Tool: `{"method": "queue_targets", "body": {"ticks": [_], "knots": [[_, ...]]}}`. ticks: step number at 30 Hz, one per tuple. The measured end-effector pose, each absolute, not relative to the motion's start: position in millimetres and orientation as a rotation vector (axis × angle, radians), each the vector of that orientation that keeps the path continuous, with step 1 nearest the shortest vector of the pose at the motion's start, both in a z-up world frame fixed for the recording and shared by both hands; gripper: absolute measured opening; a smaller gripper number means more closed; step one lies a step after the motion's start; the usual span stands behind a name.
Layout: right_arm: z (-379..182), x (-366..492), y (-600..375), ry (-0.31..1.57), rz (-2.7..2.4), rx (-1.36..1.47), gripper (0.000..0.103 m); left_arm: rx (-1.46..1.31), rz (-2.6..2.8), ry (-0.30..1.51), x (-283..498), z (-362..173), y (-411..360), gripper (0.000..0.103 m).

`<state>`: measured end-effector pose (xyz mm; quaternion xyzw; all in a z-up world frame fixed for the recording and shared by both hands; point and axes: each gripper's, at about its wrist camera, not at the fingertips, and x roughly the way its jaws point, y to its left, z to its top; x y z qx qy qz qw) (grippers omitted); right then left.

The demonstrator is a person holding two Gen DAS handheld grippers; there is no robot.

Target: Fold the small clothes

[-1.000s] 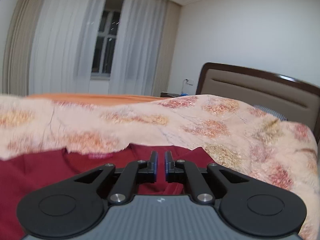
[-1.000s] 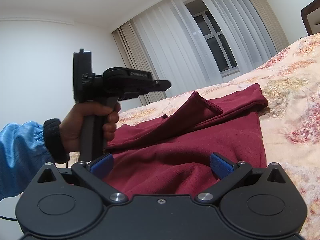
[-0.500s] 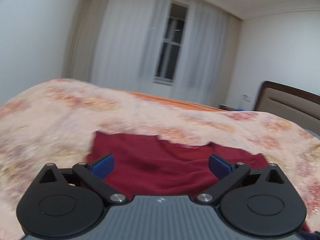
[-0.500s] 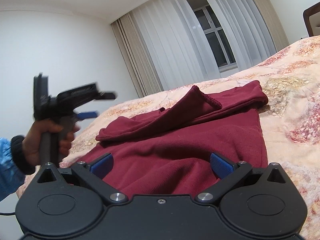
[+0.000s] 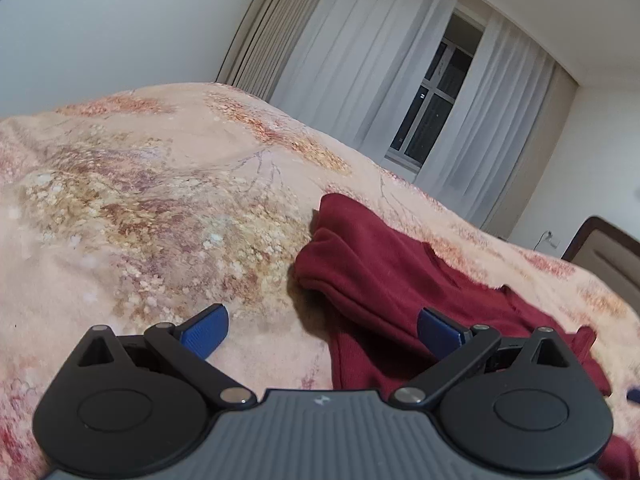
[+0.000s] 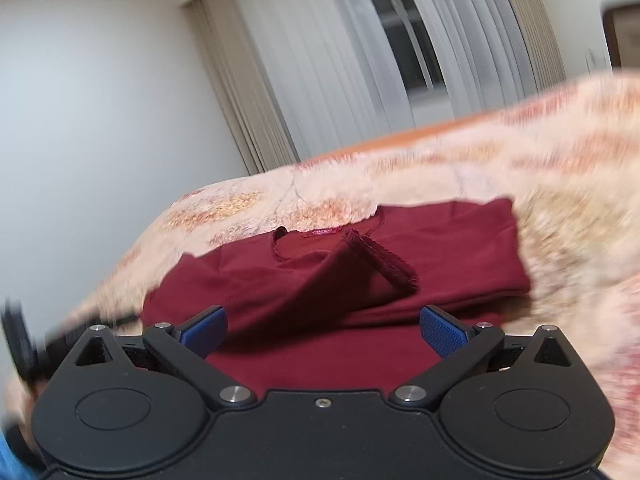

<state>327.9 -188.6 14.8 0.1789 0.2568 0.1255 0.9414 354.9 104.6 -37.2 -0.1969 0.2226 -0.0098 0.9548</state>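
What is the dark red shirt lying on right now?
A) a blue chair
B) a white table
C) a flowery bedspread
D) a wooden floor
C: the dark red shirt lies spread on the peach flowery bedspread, which shows around it in both wrist views, with both grippers open and holding nothing.

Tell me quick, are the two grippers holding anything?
Left gripper: open, holding nothing.
Right gripper: open, holding nothing, above the red shirt.
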Motion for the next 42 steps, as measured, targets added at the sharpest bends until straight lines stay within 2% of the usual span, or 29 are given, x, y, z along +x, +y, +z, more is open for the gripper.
{"method": "queue_targets", "body": {"ticks": [2,4,5,6,7,9,11,12,16,19,24,26,30,33,34,37,40,42], "knots": [[14,356,-184,0.567,0.264,0.436,0.100,-0.379,-0.013,0.456,354,-39,101,0.103],[12,381,-172,0.601,0.234,0.442,0.095,-0.382,-0.012,0.464,355,-40,101,0.103],[12,392,-163,0.615,0.209,0.406,0.089,-0.386,-0.014,0.464,355,-40,102,0.103],[12,402,-154,0.629,0.165,0.359,0.077,-0.391,-0.016,0.461,355,-40,103,0.103],[10,410,-146,0.640,0.118,0.326,0.069,-0.395,-0.018,0.458,355,-41,104,0.103],[7,421,-137,0.656,0.076,0.294,0.036,-0.401,-0.021,0.454,354,-41,104,0.103],[4,424,-133,0.652,0.047,0.282,0.020,-0.404,-0.023,0.450,354,-41,105,0.103],[4,423,-133,0.639,0.050,0.284,0.015,-0.405,-0.024,0.449,353,-41,105,0.103],[12,391,-144,0.465,0.134,0.319,0.012,-0.410,-0.026,0.444,353,-42,106,0.103],[16,355,-149,0.350,0.185,0.214,0.012,-0.410,-0.026,0.444,353,-42,106,0.103],[-1,315,-151,0.450,0.237,0.023,0.013,-0.410,-0.026,0.444,353,-42,106,0.103],[-12,307,-153,0.526,0.254,-0.003,0.022,-0.410,-0.026,0.444,353,-42,106,0.103],[-17,295,-164,0.564,0.269,0.009,0.052,-0.409,-0.026,0.444,353,-42,106,0.103],[-8,295,-176,0.527,0.275,0.052,0.066,-0.409,-0.026,0.444,353,-42,106,0.103],[-5,300,-180,0.516,0.269,0.062,0.068,-0.409,-0.026,0.444,353,-42,106,0.103],[-1,321,-187,0.505,0.238,0.060,0.067,-0.410,-0.027,0.444,353,-42,106,0.103],[-6,355,-185,0.550,0.215,0.013,0.055,-0.410,-0.027,0.444,353,-42,106,0.103],[-14,374,-182,0.604,0.175,-0.024,0.037,-0.410,-0.027,0.443,353,-42,106,0.103]]}}
